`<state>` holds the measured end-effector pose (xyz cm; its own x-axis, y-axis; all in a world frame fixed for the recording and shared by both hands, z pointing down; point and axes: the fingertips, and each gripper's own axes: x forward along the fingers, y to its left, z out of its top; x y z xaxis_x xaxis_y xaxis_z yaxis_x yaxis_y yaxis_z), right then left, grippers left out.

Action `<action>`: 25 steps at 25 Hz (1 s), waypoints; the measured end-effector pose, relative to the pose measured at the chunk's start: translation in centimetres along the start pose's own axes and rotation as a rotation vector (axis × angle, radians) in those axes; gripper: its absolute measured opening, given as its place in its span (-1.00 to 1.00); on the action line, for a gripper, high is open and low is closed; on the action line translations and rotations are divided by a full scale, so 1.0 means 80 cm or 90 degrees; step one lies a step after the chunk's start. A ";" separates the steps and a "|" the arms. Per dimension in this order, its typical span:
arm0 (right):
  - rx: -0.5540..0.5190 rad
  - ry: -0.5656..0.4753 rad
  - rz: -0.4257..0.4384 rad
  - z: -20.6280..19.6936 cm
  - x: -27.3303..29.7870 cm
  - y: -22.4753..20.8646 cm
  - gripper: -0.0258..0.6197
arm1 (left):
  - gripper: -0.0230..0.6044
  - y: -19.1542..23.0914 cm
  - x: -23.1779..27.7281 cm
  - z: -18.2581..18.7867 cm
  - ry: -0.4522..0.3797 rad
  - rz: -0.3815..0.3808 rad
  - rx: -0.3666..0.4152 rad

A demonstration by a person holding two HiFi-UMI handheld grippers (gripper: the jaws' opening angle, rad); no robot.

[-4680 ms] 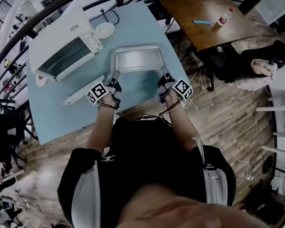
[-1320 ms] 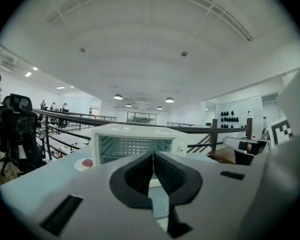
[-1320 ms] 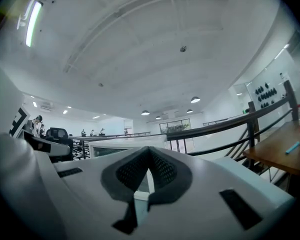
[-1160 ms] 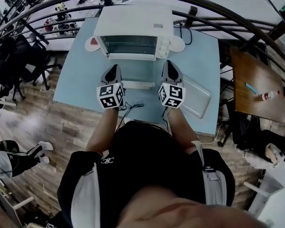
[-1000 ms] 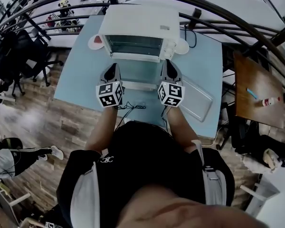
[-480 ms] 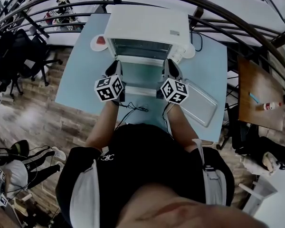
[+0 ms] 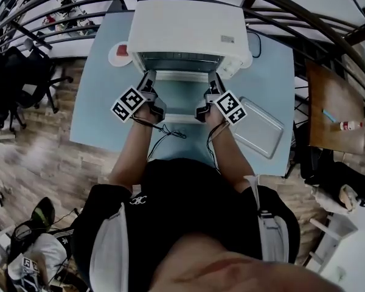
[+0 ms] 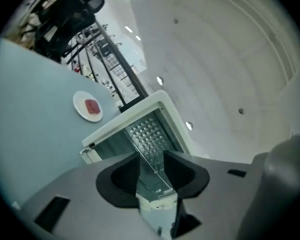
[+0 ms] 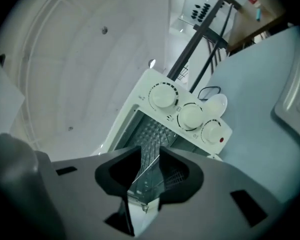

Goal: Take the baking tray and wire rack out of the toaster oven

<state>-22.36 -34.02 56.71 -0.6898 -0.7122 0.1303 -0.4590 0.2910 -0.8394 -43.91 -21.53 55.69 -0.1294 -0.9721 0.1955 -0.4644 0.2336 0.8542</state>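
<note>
Both the left gripper [image 7: 148, 79] and right gripper [image 7: 214, 79] are held with jaws just opened partway, unclamped, astride the front wire of the wire rack [image 9: 147, 169], seated crosswise in the toaster oven [image 7: 185, 26] directly ahead; the baking tray [image 7: 258, 126] is laid on the table [image 7: 106, 102] rightward.

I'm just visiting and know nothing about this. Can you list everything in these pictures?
toaster oven: 1, white, door open, back of the table
table: 1, light blue, under everything
wire rack: 1, silver, inside the oven
baking tray: 1, silver, on the table, right of the open door
small plate: 1, white with a red piece, left of the oven
dish: 1, white, right of the oven
wooden table: 1, brown, far right
left hand-held gripper: 1, grey, at the oven mouth; jaws have just been opening, rack wire in the gap, not pinched
right hand-held gripper: 1, grey, same place, same state
</note>
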 end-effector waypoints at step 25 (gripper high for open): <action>0.201 -0.128 -0.034 0.008 0.117 -0.051 -0.51 | -0.49 0.093 0.125 0.037 -0.076 -0.061 -0.309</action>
<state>-26.57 -42.29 61.00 -0.5307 -0.8418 0.0986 -0.2743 0.0604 -0.9597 -51.23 -29.43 62.54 -0.2190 -0.9730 0.0730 -0.0215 0.0796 0.9966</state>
